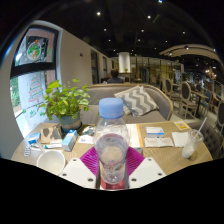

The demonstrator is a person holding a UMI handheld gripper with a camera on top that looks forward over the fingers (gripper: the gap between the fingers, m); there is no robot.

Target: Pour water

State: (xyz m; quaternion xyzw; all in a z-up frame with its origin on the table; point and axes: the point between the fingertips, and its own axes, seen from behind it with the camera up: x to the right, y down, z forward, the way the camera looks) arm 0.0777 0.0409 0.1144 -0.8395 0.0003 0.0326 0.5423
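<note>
Gripper view, water bottle [111, 140] upright, clamped between tool [111, 168] fingers

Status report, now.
Gripper shut on bottle, upright, cap on. Cup beside fingers, on table. Nothing in the way.

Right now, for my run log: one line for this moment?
tool: shut on bottle | bottle: upright, capped | cup: on table, beyond | pouring: not begun
</note>
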